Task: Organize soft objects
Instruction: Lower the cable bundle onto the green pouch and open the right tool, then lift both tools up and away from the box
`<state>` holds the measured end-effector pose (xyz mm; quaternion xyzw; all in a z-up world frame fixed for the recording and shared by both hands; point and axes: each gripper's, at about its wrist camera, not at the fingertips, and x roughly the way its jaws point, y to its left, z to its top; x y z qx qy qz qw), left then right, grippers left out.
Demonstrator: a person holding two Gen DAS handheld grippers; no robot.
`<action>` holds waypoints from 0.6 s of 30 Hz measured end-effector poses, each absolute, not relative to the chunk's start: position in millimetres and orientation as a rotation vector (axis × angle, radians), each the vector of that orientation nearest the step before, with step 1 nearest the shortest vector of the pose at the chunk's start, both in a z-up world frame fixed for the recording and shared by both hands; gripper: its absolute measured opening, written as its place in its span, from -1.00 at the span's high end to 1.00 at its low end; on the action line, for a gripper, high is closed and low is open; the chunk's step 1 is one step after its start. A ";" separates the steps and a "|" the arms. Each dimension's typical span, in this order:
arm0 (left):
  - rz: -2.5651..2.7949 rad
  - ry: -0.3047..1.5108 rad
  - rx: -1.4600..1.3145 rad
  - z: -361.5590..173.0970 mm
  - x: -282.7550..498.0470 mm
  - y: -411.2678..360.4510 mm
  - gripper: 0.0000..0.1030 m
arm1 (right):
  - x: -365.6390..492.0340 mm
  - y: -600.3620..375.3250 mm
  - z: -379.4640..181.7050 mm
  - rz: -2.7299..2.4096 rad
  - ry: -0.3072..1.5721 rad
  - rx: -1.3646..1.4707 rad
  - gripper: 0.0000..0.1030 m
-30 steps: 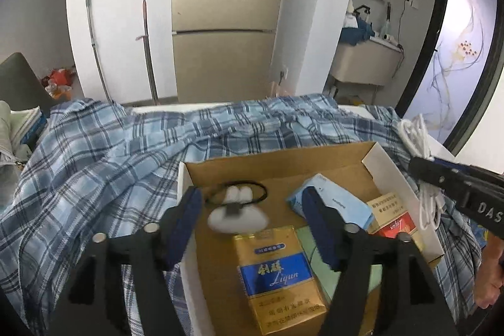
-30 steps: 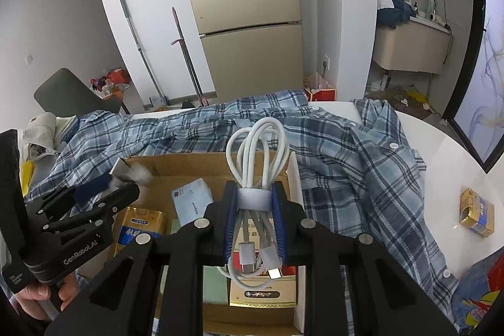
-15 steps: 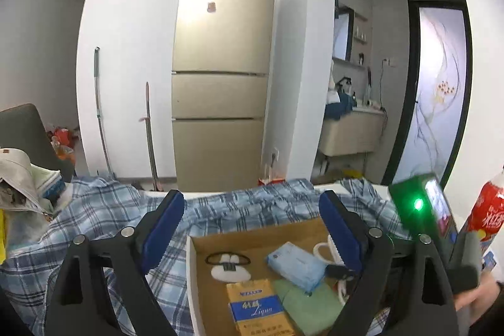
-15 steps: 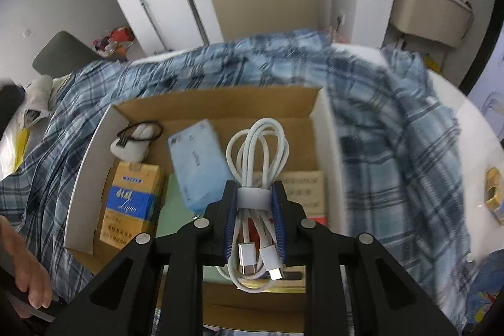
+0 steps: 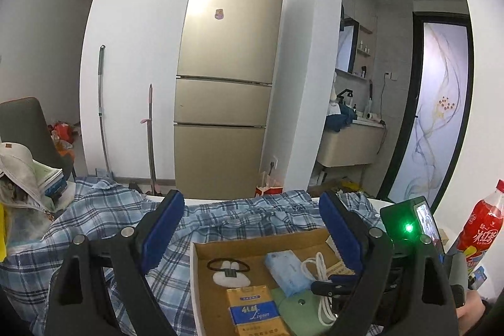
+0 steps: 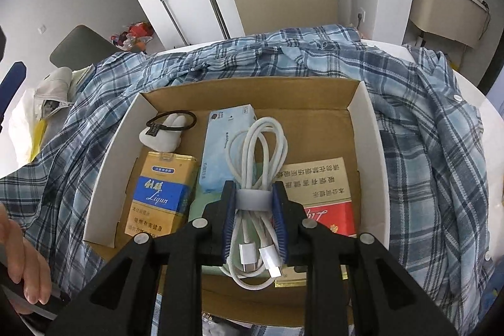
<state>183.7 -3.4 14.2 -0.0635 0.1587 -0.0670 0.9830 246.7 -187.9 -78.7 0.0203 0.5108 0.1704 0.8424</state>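
Note:
An open cardboard box (image 6: 368, 122) lies on a blue plaid shirt (image 6: 425, 131). My right gripper (image 6: 253, 189) is shut on a coiled white cable (image 6: 258, 144), low over the box's middle. Its jaws are just starting to open, and the pads still press the bundle. The box holds a black hair tie on a white bunny piece (image 6: 163, 131), a blue tissue pack (image 6: 223, 140), a yellow cigarette pack (image 6: 163, 188) and a red pack (image 6: 327, 210). My left gripper (image 5: 250, 203) is open and holds nothing, raised behind the box (image 5: 252, 241), with the cable (image 5: 318, 270) below it.
A red drink bottle (image 5: 482, 232) stands to the right of the box. A white cap (image 5: 15, 166) and books lie at the far left. A person's hand (image 6: 19, 257) is at the lower left. The white table's edge (image 6: 491, 115) curves past the shirt on the right.
My left gripper has risen out of the box, tilted up, and its jaws have widened. My right gripper has tipped down and lowered the cable into the box.

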 end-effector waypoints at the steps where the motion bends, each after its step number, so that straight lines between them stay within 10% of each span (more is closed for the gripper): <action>1: -0.123 0.309 -0.127 15.1 182.3 -2.7 -0.73 | 246.9 -188.4 -78.4 0.353 1.077 0.038 0.50; 5: -0.123 0.290 -0.135 21.0 178.0 -1.7 -0.73 | 247.2 -193.5 -73.2 0.332 1.051 0.045 0.04; 18: -0.123 0.211 -0.122 48.8 155.1 -7.1 -0.73 | 240.0 -206.6 -35.9 0.304 0.931 0.053 -0.06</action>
